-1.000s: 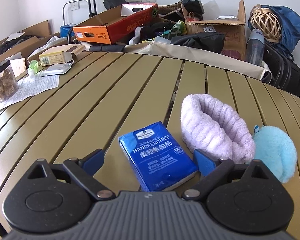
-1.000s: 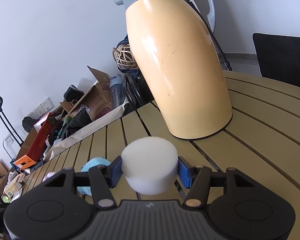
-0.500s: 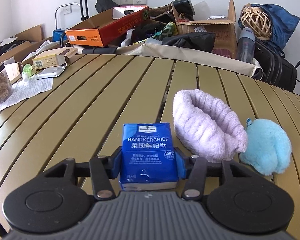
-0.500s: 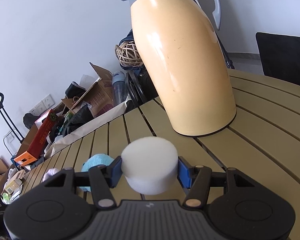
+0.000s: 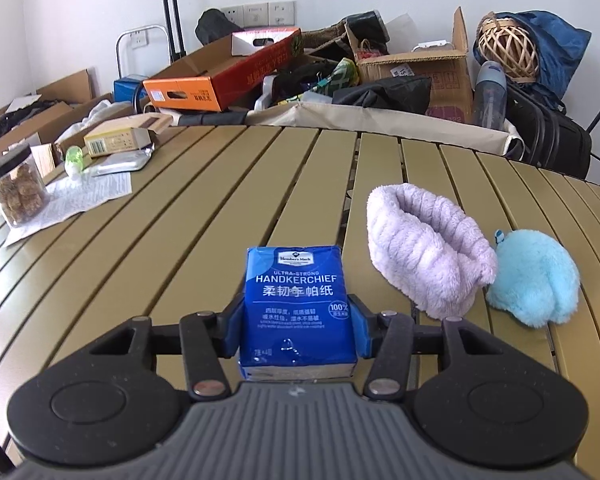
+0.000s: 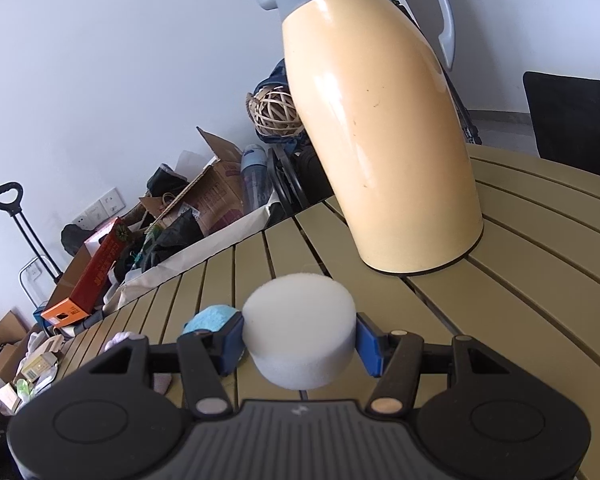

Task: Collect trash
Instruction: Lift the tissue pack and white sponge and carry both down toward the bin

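A blue handkerchief tissue pack [image 5: 298,304] is clamped between the blue pads of my left gripper [image 5: 298,330], lifted slightly off the slatted table [image 5: 204,216]. In the right wrist view my right gripper [image 6: 300,346] is shut on a white foam puck [image 6: 300,328], held above the table [image 6: 520,304] in front of a tall cream thermos jug [image 6: 376,128].
A lilac fleece band [image 5: 424,244] and a light blue plush [image 5: 534,276] lie right of the pack. At far left are a jar of snacks [image 5: 16,192], a paper sheet [image 5: 72,200] and a small box [image 5: 116,142]. Cardboard boxes and bags crowd the floor beyond the table edge.
My left gripper closed onto the tissue pack, which turned square between the pads and came up slightly. The right gripper keeps its hold on the foam puck; the jug has drifted a little right in its view.
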The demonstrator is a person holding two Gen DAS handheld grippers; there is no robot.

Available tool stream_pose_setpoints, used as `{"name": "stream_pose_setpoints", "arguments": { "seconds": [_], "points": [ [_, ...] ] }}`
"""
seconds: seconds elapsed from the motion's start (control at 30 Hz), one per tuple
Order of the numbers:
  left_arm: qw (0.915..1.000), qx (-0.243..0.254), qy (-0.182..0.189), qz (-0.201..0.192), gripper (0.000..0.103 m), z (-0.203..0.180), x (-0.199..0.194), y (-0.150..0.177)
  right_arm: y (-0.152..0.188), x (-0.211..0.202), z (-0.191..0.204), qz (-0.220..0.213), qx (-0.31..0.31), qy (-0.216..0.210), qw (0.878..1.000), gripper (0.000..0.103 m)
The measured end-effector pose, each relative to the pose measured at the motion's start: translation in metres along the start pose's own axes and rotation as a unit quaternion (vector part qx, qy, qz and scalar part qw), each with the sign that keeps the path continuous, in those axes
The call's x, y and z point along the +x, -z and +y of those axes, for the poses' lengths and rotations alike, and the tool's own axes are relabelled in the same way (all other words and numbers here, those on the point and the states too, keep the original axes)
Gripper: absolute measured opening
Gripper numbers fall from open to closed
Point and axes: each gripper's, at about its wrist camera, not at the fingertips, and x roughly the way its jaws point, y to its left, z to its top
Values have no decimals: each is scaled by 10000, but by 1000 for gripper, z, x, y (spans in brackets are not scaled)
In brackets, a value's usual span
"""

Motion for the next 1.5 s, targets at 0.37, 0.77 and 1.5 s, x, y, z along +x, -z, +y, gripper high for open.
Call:
{"name": "stream_pose_setpoints", "arguments": {
  "seconds": [0.37,0.77,1.5],
  "points": [
    [9997,57,-24,-239,52,22,-46,9,16,-30,21,-79,-613,-253,9978,56],
    [9986,251,134,-457,52,43,-106,39,38,-86,38,-352,-1310,-483,9896,56],
    [9951,396,646,-629,52,88,-194,132,123,-175,28,-177,-1695,-907,9812,57]
  ]
}}
